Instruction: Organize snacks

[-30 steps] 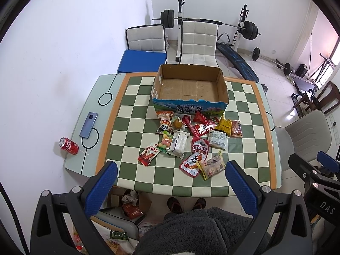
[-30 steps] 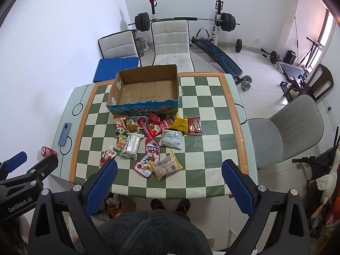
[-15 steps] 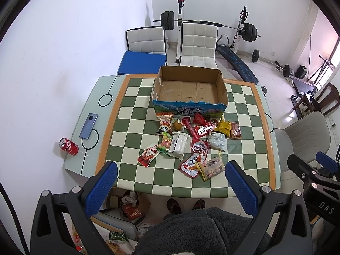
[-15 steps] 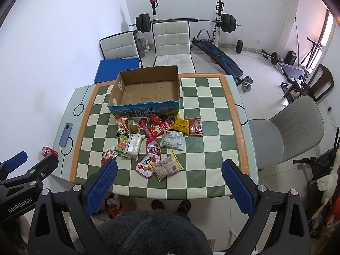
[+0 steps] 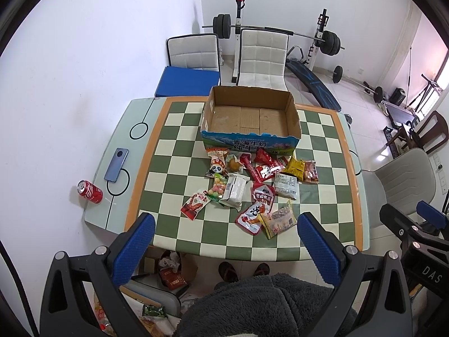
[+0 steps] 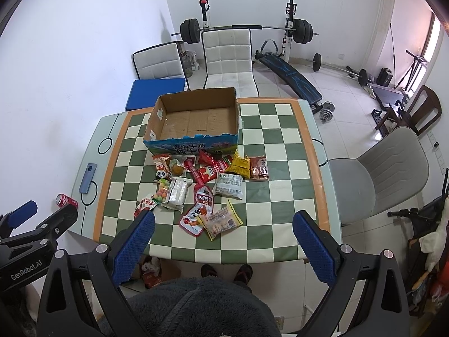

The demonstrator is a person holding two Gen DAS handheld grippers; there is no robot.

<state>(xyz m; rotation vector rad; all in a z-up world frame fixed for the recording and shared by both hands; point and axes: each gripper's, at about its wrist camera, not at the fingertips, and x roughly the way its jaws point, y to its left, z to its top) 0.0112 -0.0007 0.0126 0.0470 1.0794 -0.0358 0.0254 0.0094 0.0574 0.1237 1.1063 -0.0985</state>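
Several snack packets (image 5: 252,182) (image 6: 204,185) lie in a loose pile on the green-and-cream chequered table (image 5: 179,230) (image 6: 280,207). An open, empty cardboard box (image 5: 249,118) (image 6: 196,118) stands just behind the pile. My left gripper (image 5: 224,230) is open and empty, held high above the table's near edge. My right gripper (image 6: 223,229) is also open and empty, equally high. The right gripper shows in the left wrist view (image 5: 415,224), and the left gripper in the right wrist view (image 6: 36,221).
A blue phone (image 5: 116,160) and a red soda can (image 5: 89,191) sit at the table's left edge. A grey chair (image 6: 381,177) stands at the right, two white chairs (image 5: 263,56) and weight equipment (image 6: 247,28) behind. My head, in a dark fleece hat, is below the grippers.
Both grippers have drifted slightly, so the table sits a little higher in each view. Nothing on the table has moved.
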